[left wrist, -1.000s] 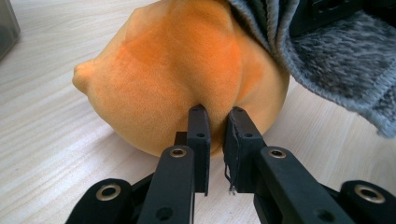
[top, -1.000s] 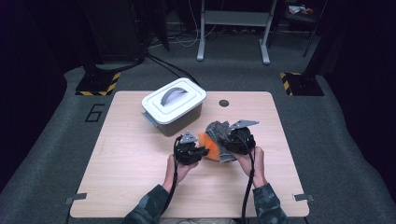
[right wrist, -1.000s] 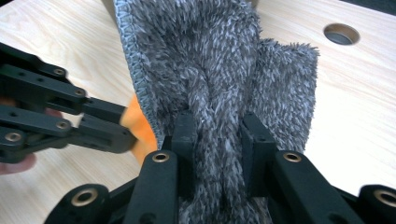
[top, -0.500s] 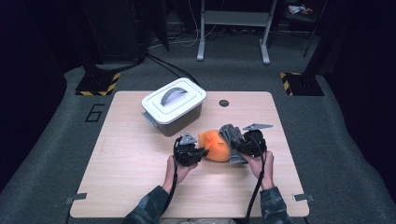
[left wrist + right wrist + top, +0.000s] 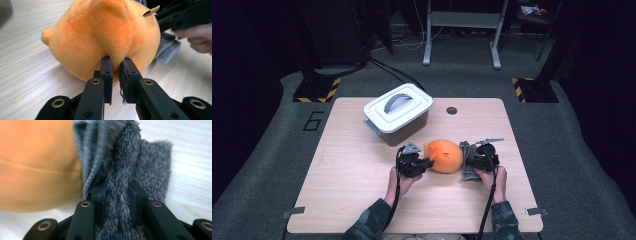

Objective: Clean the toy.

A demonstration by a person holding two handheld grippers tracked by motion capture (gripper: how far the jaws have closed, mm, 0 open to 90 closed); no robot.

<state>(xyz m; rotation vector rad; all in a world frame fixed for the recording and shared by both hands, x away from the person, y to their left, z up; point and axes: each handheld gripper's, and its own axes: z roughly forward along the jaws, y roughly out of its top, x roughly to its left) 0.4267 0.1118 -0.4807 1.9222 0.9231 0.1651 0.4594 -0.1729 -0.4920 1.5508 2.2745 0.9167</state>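
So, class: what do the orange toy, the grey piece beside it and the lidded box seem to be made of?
Orange toy: soft plush, short matte pile, with stitched seams.
Grey piece: fluffy, long-piled fabric with a ribbed knit edge.
Lidded box: probably hard plastic, smooth white lid with a moulded handle.

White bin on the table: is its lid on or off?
On. The lid sits flat on the white bin, handle up.
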